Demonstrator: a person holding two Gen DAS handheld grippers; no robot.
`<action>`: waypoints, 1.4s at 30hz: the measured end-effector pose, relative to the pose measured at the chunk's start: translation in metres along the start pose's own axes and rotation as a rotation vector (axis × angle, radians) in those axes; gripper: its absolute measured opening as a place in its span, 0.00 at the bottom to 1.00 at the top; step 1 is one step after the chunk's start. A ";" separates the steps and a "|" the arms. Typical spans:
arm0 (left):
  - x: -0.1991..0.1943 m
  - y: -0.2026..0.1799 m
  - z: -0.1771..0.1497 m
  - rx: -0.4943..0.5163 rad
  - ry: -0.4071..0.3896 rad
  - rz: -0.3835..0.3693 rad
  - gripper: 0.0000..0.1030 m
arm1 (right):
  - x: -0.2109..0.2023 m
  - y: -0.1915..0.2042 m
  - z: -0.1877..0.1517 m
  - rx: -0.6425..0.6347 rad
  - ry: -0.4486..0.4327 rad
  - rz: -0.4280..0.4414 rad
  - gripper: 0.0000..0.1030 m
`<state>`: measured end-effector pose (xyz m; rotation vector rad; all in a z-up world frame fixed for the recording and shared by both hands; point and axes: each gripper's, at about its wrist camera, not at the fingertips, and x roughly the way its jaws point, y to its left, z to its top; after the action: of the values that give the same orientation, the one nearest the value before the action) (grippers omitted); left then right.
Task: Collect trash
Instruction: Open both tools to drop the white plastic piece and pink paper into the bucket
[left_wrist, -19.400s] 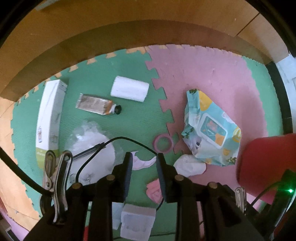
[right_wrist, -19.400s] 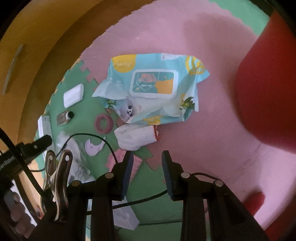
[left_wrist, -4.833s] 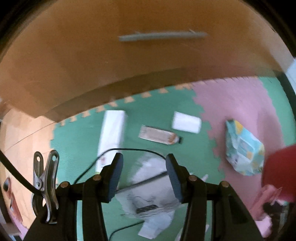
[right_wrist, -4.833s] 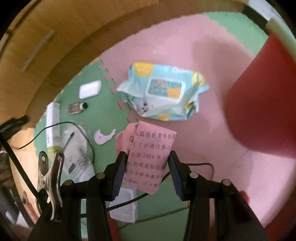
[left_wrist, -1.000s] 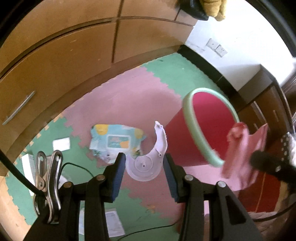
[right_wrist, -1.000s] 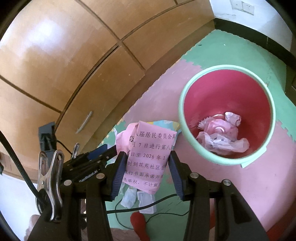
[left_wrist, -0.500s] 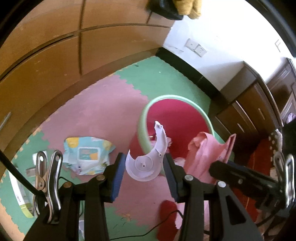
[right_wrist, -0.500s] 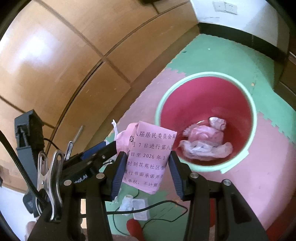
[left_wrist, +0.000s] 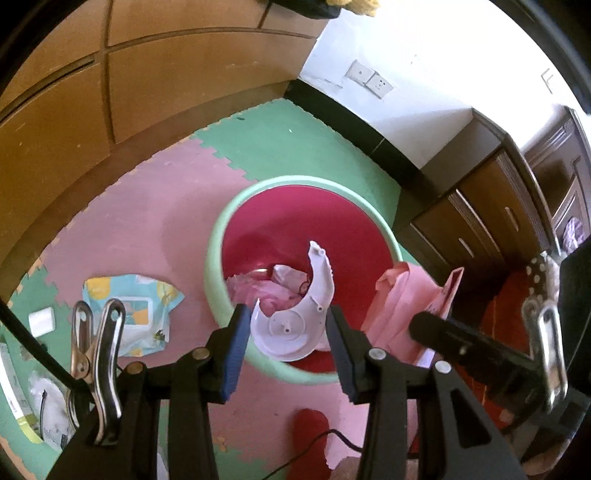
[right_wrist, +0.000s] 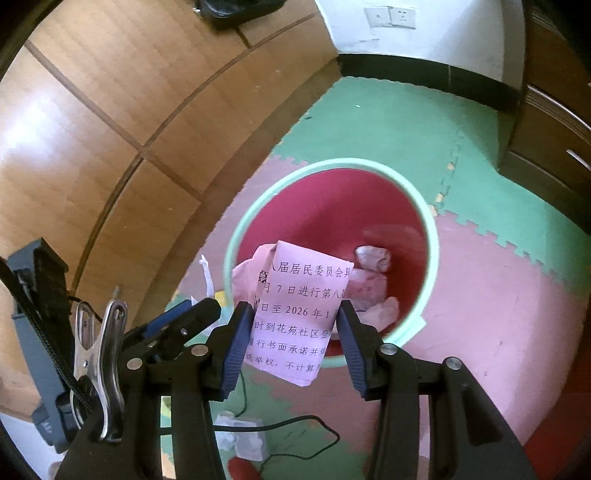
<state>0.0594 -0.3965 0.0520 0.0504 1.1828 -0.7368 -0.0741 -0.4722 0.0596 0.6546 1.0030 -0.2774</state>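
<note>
Trash hangs over the bin (left_wrist: 225, 221): our left hand-held gripper (left_wrist: 286, 328) clamps a stiff, light plastic shard (left_wrist: 295, 317), right hand-held gripper (right_wrist: 291, 321) pinches limp pink paper (right_wrist: 295, 310) mid-sheet; both drop easily.

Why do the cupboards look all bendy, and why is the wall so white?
Left wrist view: the fisheye lens bows the cupboard doors, sunlight washes out the wall, and the bin rim smears slightly. Right wrist view: glare patches on the cupboards; the pink paper print stays sharp.
</note>
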 end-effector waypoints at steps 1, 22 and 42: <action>0.004 -0.003 0.001 0.006 -0.001 0.008 0.43 | 0.003 -0.003 0.001 0.002 0.002 -0.012 0.46; 0.059 -0.008 -0.001 -0.017 0.076 0.055 0.43 | 0.031 -0.046 0.009 0.054 0.034 -0.126 0.46; 0.068 -0.015 -0.005 0.033 0.094 0.109 0.43 | 0.039 -0.047 0.009 0.049 0.049 -0.136 0.46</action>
<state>0.0588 -0.4398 -0.0031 0.1772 1.2473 -0.6634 -0.0711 -0.5114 0.0117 0.6412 1.0921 -0.4076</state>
